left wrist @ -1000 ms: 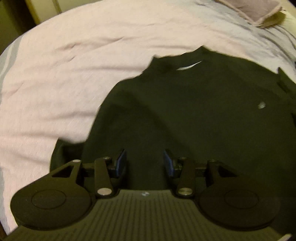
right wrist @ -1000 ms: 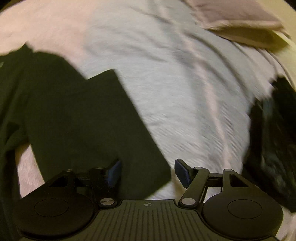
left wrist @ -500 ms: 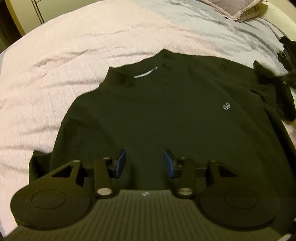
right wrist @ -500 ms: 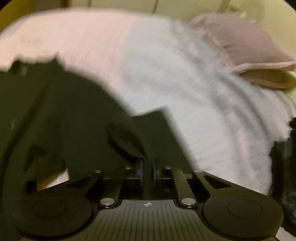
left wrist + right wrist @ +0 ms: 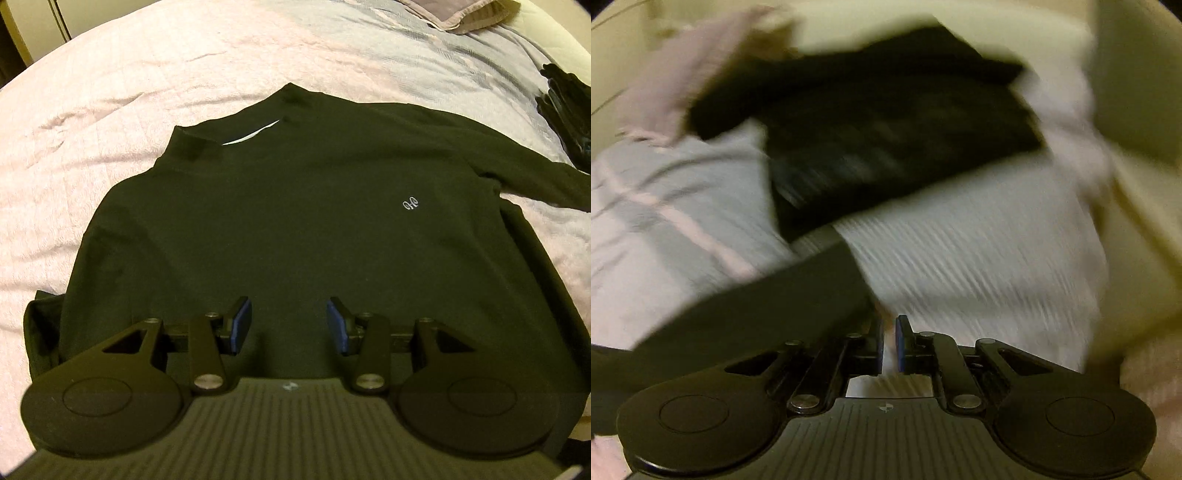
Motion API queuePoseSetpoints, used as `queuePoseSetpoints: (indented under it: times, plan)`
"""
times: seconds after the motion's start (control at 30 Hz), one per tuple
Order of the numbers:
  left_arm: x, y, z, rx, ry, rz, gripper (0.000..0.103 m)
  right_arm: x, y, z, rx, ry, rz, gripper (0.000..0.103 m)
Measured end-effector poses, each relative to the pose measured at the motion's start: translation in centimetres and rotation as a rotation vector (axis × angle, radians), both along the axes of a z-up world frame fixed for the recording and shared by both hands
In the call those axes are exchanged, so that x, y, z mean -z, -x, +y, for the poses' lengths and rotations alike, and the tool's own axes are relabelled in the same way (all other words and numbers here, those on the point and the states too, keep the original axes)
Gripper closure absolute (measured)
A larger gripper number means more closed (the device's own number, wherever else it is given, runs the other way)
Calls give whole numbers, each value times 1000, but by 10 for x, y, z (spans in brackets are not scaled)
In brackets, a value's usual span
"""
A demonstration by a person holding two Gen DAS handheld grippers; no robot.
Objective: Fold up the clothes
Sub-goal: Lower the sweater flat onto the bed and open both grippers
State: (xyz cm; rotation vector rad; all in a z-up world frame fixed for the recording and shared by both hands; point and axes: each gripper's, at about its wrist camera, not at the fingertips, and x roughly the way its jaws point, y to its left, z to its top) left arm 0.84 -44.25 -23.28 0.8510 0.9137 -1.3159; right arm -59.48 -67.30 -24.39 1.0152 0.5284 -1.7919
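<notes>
Left gripper [image 5: 289,320]: jaws set wide, nothing held; hung low over the lower body of the shirt [image 5: 295,206].

Right gripper [image 5: 888,345]: jaws drawn to a narrow slit. The sleeve [image 5: 746,314] is seen against its left finger; whether cloth is pinched cannot be told, the view being heavily blurred. Pale cover shows through the slit.

Shirt: dark, long-sleeved, laid front-up and flat on the bed [image 5: 147,66], collar away from the left gripper, a small pale logo [image 5: 410,204] on the chest. One cuff is bunched at the near left edge; the other sleeve is stretched out to the right.

Beyond: a dark pile [image 5: 886,122] is noted farther up the bed in the right view, and a pillow [image 5: 461,14] at the far edge.

Step judged in hand: the sleeve fold, at the start of folding; the body is not yet folded.

Next move judged: the right sleeve is to be carried across the chest and laid flat; a firm pinch near the cuff is called for, with the left gripper free to pin the body.
</notes>
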Motion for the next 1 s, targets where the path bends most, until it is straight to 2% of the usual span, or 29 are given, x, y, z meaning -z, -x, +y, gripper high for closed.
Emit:
queuePoseSetpoints:
  times: [0.07, 0.13, 0.2, 0.23, 0.27, 0.33, 0.5, 0.6, 0.63, 0.67, 0.7, 0.77, 0.83, 0.9, 0.97, 1.0]
  plan:
    - [0, 1, -2, 3, -5, -7, 63, 1, 2, 7, 30, -20, -36, 93]
    - [0, 2, -4, 8, -9, -15, 62, -12, -13, 3, -72, 10, -22, 92]
    - [-1, 5, -8, 17, -7, -16, 62, -27, -33, -5, -227, 69, -3, 87]
    - [0, 7, -11, 24, -7, -15, 62, -33, -42, -13, -308, 96, 7, 74]
    - [0, 10, -14, 31, -6, -15, 62, -38, -51, -23, -393, 118, 6, 54]
    - [1, 18, -21, 50, -5, -15, 62, -42, -68, -48, -557, 122, -5, 33]
    - [3, 41, -41, 118, 5, -19, 60, -20, -100, -108, -943, -33, 76, 33]
    - [7, 53, -53, 149, -3, -25, 59, 3, -114, -132, -1144, -228, 108, 33]
    - [9, 57, -58, 156, -7, -25, 59, 10, -118, -136, -1198, -291, 112, 56]
    - [11, 61, -62, 162, -11, -26, 59, 13, -120, -137, -1244, -326, 129, 89]
    - [11, 64, -66, 166, -12, -24, 59, 10, -122, -137, -1266, -322, 168, 93]
    - [11, 69, -72, 174, -6, -17, 59, -10, -116, -135, -1251, -215, 192, 95]
    - [12, 73, -79, 182, -10, -11, 59, -26, -103, -132, -1132, -85, 226, 95]
    - [13, 78, -86, 190, -15, -10, 59, -29, -91, -128, -1028, -14, 246, 92]
    - [14, 81, -90, 202, -18, -11, 59, -26, -84, -122, -968, -6, 276, 79]
    - [14, 82, -91, 205, -19, -11, 59, -23, -82, -119, -950, -19, 294, 76]
